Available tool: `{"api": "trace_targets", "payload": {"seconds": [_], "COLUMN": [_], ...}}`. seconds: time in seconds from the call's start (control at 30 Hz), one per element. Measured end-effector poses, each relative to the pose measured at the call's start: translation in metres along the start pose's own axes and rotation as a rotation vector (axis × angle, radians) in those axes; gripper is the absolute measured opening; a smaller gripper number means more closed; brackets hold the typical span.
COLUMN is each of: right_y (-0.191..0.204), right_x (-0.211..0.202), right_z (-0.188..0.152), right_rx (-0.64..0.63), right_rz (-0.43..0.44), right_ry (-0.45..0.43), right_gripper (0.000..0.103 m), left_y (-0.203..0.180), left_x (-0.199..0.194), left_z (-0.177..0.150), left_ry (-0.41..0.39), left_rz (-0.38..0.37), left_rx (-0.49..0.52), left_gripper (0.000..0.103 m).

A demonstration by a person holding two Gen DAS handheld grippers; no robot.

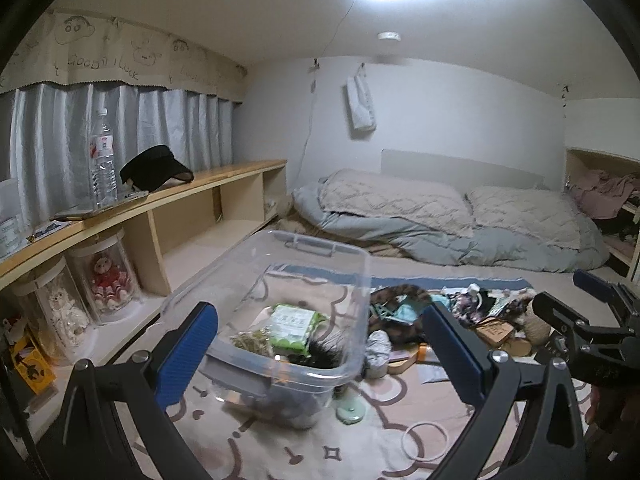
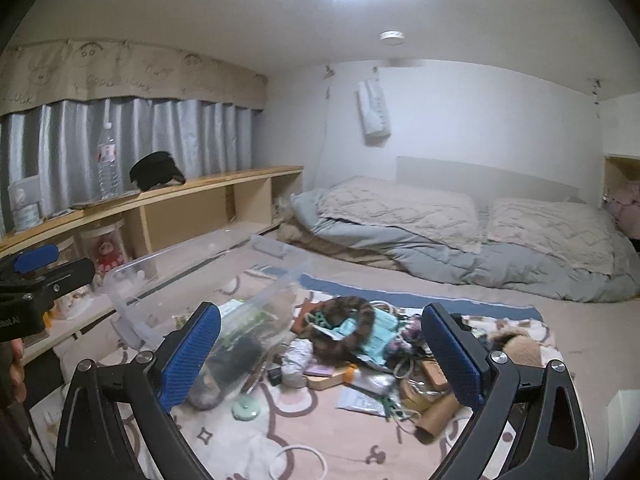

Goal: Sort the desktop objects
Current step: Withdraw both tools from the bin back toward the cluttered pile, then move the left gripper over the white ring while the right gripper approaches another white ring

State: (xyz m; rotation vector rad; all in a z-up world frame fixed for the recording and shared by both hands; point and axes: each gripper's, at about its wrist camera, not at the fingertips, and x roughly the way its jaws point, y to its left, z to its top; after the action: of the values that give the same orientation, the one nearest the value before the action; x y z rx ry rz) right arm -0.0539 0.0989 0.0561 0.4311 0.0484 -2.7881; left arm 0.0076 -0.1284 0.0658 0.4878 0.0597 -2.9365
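A clear plastic box (image 1: 280, 242) stands on the patterned blanket (image 1: 400, 392), just ahead of my left gripper (image 1: 320, 356), which is open wide and holds nothing. Inside the box lie a green packet (image 1: 294, 326), a black bristly item (image 1: 324, 354) and some dry straw. To its right is a pile of small objects (image 1: 460, 316). My right gripper (image 2: 320, 356) hangs open and empty above that pile (image 2: 384, 364), where a leopard-print fabric loop (image 2: 352, 316) lies over teal masks (image 2: 384, 324). The box (image 2: 160, 264) is on the left in this view.
A pale green round item (image 1: 351, 410) and a white ring (image 1: 425, 440) lie on the blanket near the box. A wooden shelf (image 1: 224, 172) on the left carries a water bottle (image 1: 102, 164) and a black visor (image 1: 154, 170), with doll jars (image 1: 106, 280) underneath. A folded duvet (image 1: 440, 220) lies behind.
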Motion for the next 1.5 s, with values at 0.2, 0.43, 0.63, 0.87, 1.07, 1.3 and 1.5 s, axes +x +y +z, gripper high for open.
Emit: {"api": "trace_targets", "payload": {"seconds": [0.2,0.43,0.63,0.87,1.07,1.3,1.5], "right_y": [-0.022,-0.039,-0.049,-0.06,-0.075,-0.094,-0.108], "right_x": [-0.012,-0.023,-0.027,-0.025,-0.022,-0.006,0.014], "right_z": [-0.02,-0.033,-0.039,-0.056,-0.079,-0.11,-0.14], "right_rx": [0.015,0.019,0.02,0.005,0.0,0.025,0.039], "right_rz": [-0.056,-0.101,-0.111,-0.164,-0.21,-0.254,-0.29], "right_ry": [-0.022,-0.058,-0.062,-0.066,-0.039,0.033,0.11], "right_gripper": [0.1,0.1,0.1,0.1,0.1,0.1,0.1], "left_y": [-0.014,-0.024,-0.037,-0.056,-0.074,-0.101,-0.122], "left_x": [0.003,0.01,0.016,0.029,0.047,0.076,0.1], "left_z": [-0.013,-0.021,-0.027,-0.042,-0.067,-0.111,-0.151], "left_ry": [-0.012,-0.023,-0.03,-0.003,0.044,0.141,0.243], "left_rz": [-0.035,-0.054,-0.047,-0.065,-0.106,-0.133,-0.168], "left_rx": [-0.009,-0.044,-0.029,-0.004,-0.018,-0.006,0.007], "left_gripper": [0.103,0.103,0.103,0.103,0.103,0.103,0.103]}}
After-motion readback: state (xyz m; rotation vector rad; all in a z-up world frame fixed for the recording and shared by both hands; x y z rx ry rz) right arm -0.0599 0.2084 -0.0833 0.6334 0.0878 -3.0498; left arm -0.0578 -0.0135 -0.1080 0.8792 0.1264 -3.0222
